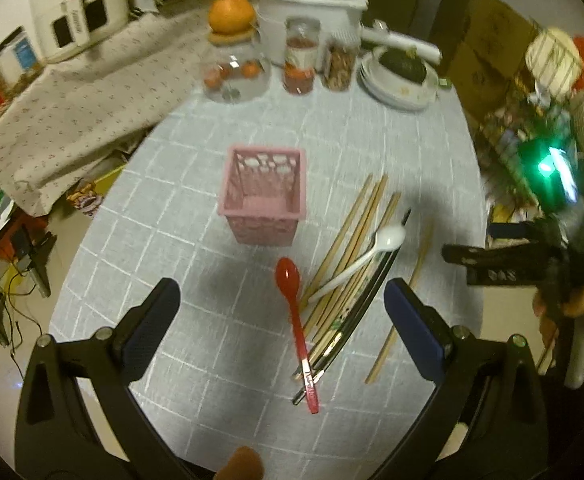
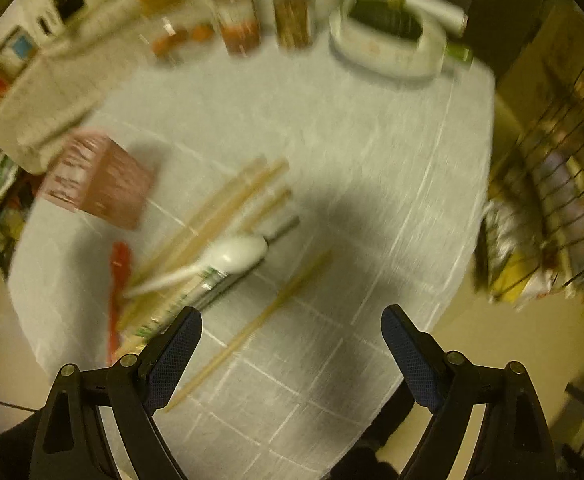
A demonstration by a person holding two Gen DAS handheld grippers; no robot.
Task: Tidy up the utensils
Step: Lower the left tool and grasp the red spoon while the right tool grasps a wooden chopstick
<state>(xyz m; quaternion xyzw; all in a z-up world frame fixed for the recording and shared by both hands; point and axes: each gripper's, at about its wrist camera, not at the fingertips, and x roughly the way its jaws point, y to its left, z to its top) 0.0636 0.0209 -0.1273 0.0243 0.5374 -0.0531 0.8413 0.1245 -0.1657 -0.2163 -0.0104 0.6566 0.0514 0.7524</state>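
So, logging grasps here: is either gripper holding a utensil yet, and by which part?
Nothing is held. The left gripper and right gripper are both open and empty above the table.

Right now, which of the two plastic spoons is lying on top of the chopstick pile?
The white plastic spoon. It rests across the pile of wooden chopsticks, bowl pointing away. The red plastic spoon lies on the grey checked tablecloth at the pile's left edge.
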